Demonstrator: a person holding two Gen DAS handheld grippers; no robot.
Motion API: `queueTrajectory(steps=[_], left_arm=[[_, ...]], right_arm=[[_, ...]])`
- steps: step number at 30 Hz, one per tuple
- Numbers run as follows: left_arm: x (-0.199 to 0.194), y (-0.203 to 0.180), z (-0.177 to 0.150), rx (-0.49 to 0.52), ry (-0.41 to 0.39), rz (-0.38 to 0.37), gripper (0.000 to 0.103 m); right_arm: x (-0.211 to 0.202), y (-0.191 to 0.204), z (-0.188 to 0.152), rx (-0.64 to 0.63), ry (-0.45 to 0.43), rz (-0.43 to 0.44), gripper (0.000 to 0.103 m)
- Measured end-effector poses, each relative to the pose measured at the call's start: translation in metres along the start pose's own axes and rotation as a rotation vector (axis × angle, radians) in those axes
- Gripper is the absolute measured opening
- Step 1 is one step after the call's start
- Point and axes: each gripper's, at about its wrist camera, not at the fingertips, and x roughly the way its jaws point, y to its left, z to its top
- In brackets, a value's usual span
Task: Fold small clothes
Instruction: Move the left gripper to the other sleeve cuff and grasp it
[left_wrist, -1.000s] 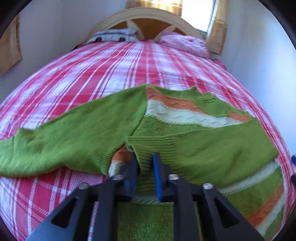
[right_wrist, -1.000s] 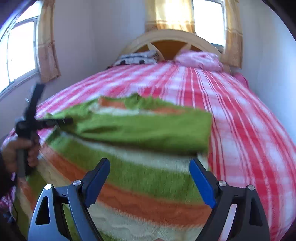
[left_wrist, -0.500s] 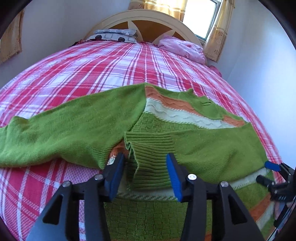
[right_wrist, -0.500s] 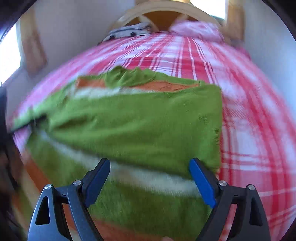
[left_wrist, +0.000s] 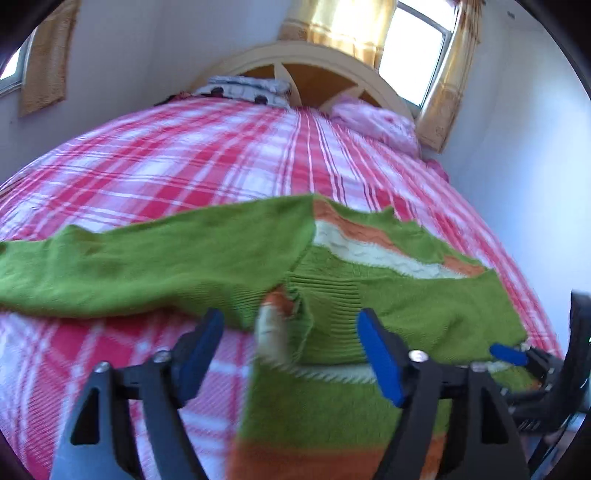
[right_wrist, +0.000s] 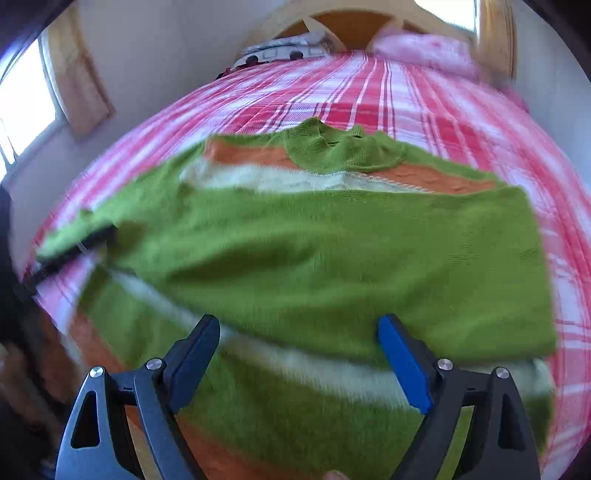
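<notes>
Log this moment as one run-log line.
left gripper: open, empty | right gripper: open, empty | green sweater: one sleeve folded across, other sleeve spread on bed

A bed (left_wrist: 229, 155) covered in a red, pink and white plaid sheet is carrying everything. A green sweater (left_wrist: 406, 306) with orange and cream stripes is lying flat on it toward 6 o'clock, one sleeve (left_wrist: 129, 262) stretching toward 9 o'clock. A pink pillow (left_wrist: 373, 118) and a grey patterned pillow (left_wrist: 240, 86) are sitting at 12 o'clock, against the headboard.
</notes>
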Motion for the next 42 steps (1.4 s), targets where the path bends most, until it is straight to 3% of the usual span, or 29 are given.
queueTrajectory(steps=[3,7,9,12,14,17,19,21,26,31,39,42], left_arm=[[-0.028,0.02,0.001,0.041,-0.044,0.063,0.086],[-0.052,0.062,0.007,0.068,-0.075,0.19,0.094],[-0.059,0.09,0.009,0.057,-0.077,0.271,0.094],[-0.069,0.135,0.01,0.004,-0.058,0.367,0.094],[-0.072,0.156,0.006,-0.033,-0.046,0.404,0.094],[-0.075,0.188,0.0,-0.078,-0.022,0.454,0.094],[-0.07,0.204,-0.003,-0.112,0.007,0.475,0.094],[-0.071,0.212,-0.007,-0.147,0.016,0.49,0.094],[-0.081,0.243,-0.012,-0.278,0.003,0.482,0.093],[-0.078,0.264,-0.009,-0.398,0.006,0.439,0.091],[-0.058,0.278,0.009,-0.463,0.017,0.41,0.067],[-0.049,0.282,0.015,-0.481,0.012,0.421,0.067]], right_arm=[[-0.013,0.014,-0.003,-0.047,0.02,0.01,0.088],[-0.027,0.032,0.025,-0.067,-0.121,0.043,0.088],[-0.019,0.047,0.039,-0.069,-0.14,0.084,0.088],[0.009,0.073,0.049,-0.105,-0.116,0.145,0.088],[0.034,0.087,0.048,-0.101,-0.025,0.202,0.089],[0.034,0.107,0.043,-0.163,-0.03,0.193,0.09],[0.029,0.113,0.035,-0.177,-0.028,0.319,0.09],[0.026,0.121,0.027,-0.235,-0.036,0.27,0.09],[0.025,0.125,0.02,-0.246,-0.056,0.219,0.09],[0.028,0.131,0.02,-0.271,-0.059,0.181,0.09],[0.026,0.132,0.019,-0.272,-0.072,0.159,0.09],[0.026,0.133,0.019,-0.276,-0.079,0.147,0.09]])
